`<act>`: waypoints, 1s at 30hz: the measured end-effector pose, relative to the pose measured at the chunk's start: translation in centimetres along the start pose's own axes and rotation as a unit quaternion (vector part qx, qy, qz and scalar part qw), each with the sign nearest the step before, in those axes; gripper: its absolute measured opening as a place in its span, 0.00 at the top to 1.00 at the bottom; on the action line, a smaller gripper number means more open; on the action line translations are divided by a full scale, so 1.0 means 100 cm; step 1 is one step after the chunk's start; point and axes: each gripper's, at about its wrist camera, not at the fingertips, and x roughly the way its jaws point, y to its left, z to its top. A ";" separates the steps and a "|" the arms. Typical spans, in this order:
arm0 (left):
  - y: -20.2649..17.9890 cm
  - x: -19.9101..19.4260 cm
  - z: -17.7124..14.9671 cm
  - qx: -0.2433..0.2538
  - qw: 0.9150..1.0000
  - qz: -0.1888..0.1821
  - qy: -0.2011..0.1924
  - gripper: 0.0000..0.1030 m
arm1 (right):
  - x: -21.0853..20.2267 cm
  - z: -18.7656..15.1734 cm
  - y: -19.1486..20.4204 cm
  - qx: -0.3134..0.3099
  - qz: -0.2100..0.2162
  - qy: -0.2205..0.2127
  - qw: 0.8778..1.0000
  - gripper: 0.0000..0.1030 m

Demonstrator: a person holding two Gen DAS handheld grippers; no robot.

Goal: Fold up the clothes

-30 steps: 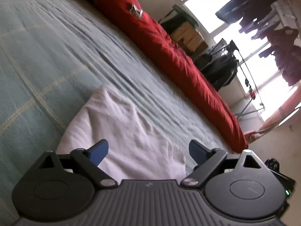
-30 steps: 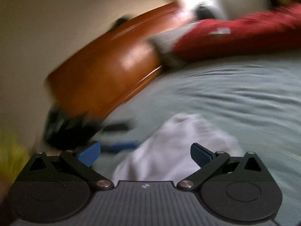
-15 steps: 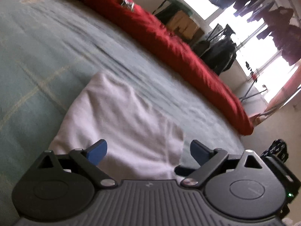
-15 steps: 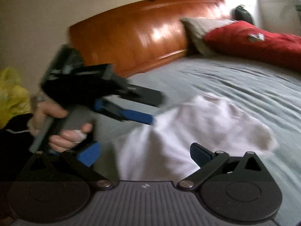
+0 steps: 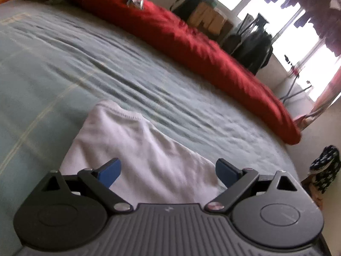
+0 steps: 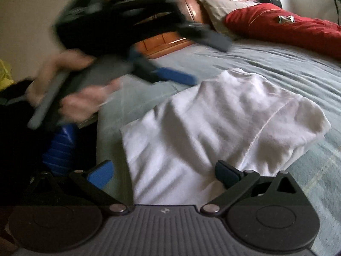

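A white garment (image 5: 136,149) lies folded into a compact bundle on the grey-green bedspread (image 5: 64,64). My left gripper (image 5: 168,172) hovers open just above its near edge, nothing between the blue pads. In the right wrist view the same white garment (image 6: 213,123) shows a stitched hem along its right side. My right gripper (image 6: 164,173) is open over the garment's near corner and holds nothing. The left gripper (image 6: 136,42) appears there too, blurred, held by a hand (image 6: 85,100) above the bed's left edge.
A long red quilt (image 5: 191,42) runs along the bed's far side, seen also as red quilt (image 6: 287,27). A wooden headboard (image 6: 191,0) and a grey pillow (image 6: 219,6) stand at the head. Hanging clothes and a window (image 5: 298,10) lie beyond.
Both grippers stayed open. The left gripper lifted and drew back from the garment. The right wrist view swung round so the whole folded garment and the left gripper came into sight.
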 end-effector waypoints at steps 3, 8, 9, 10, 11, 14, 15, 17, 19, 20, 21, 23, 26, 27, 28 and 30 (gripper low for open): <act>0.001 0.030 0.010 0.019 0.999 0.036 0.022 0.08 | -0.003 -0.004 0.002 0.002 -0.006 -0.009 1.000 0.00; -0.010 0.033 0.014 0.039 0.998 0.043 0.016 0.08 | -0.010 -0.006 0.006 -0.001 -0.005 -0.016 1.000 0.00; -0.016 0.029 0.014 0.044 0.998 0.041 0.016 0.08 | -0.012 -0.006 0.005 0.001 -0.003 -0.018 1.000 0.00; -0.021 0.026 0.014 0.048 0.998 0.039 0.017 0.08 | -0.017 -0.005 0.006 0.005 0.000 -0.020 1.000 0.00; -0.028 0.025 0.013 0.055 0.998 0.033 0.018 0.08 | -0.023 -0.003 0.006 0.009 0.002 -0.022 1.000 0.00; -0.056 0.029 -0.003 0.091 0.995 -0.002 0.044 0.08 | -0.058 -0.007 0.019 0.002 -0.004 -0.030 1.000 0.00; -0.063 0.034 -0.009 0.100 0.993 -0.007 0.057 0.08 | -0.067 -0.009 0.023 -0.002 -0.007 -0.033 0.999 0.00; -0.071 0.048 -0.019 0.115 0.991 0.009 0.070 0.07 | -0.083 -0.012 0.026 -0.002 -0.016 -0.035 0.999 0.00; -0.075 0.061 -0.026 0.125 0.989 0.035 0.073 0.08 | -0.097 -0.017 0.027 0.007 -0.024 -0.036 0.999 0.00; -0.075 0.065 -0.027 0.124 0.989 0.042 0.071 0.07 | -0.104 -0.019 0.027 0.011 -0.027 -0.036 0.999 0.00; -0.075 0.067 -0.026 0.119 0.990 0.046 0.068 0.08 | -0.111 -0.021 0.027 0.016 -0.031 -0.036 0.999 0.00; -0.080 0.059 -0.025 0.106 0.991 0.052 0.065 0.08 | -0.125 -0.026 0.029 0.019 -0.046 -0.035 0.998 0.00; -0.100 0.031 -0.032 0.116 0.990 0.049 0.056 0.08 | -0.150 -0.038 0.036 0.017 -0.068 -0.042 0.997 0.00; -0.111 0.019 -0.038 0.129 0.989 0.048 0.053 0.07 | -0.157 -0.043 0.037 0.018 -0.073 -0.044 0.996 0.00; -0.122 0.009 -0.046 0.141 0.987 0.048 0.052 0.07 | -0.163 -0.047 0.039 0.020 -0.078 -0.047 0.996 0.00; -0.136 -0.007 -0.063 0.153 0.985 0.051 0.055 0.07 | -0.176 -0.057 0.042 0.025 -0.087 -0.052 0.995 0.00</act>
